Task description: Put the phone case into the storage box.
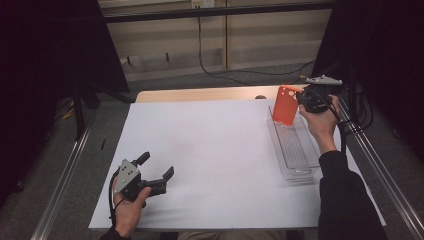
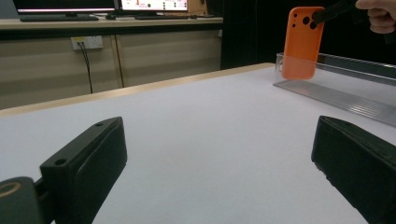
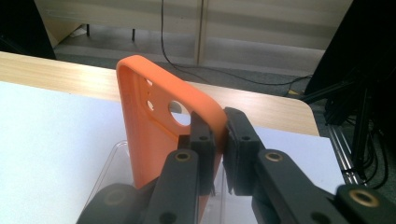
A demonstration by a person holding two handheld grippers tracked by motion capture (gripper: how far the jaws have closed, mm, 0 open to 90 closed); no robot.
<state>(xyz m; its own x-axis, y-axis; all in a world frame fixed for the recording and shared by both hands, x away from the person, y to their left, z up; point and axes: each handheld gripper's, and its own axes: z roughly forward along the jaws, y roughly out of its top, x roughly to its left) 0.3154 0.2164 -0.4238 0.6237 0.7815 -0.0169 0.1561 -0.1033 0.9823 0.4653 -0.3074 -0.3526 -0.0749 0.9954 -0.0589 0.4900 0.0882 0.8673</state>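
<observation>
**Orange phone case held upright at the far end of the clear tray**

High view: The right gripper [image 1: 299, 98] is pinching the top edge of an orange phone case [image 1: 285, 105], which is standing upright with its lower end in the far end of a clear plastic tray [image 1: 295, 150]. The tray is long, narrow and ribbed along its floor, lying on the right side of a white sheet [image 1: 210, 155] that is covering a light wooden table [image 1: 200, 94]. The left gripper [image 1: 157, 172] is resting near the front left of the sheet, jaws spread wide with nothing between them. No writing is readable here.

Left gripper view: The two black, blocky jaws are standing far apart over the smooth white sheet. Far off, the phone case [image 2: 302, 42] is showing its flat back with round camera holes near the top corner, its bottom behind the tray's see-through wall [image 2: 336, 70]. Lit monitors [image 2: 112, 5] are sitting on a desk behind; their text is too small to read.

Right gripper view: The jaws are clamping the case's rounded rim [image 3: 159, 126] beside the large camera hole. The case looks matte and rubbery, with no logo visible.
</observation>
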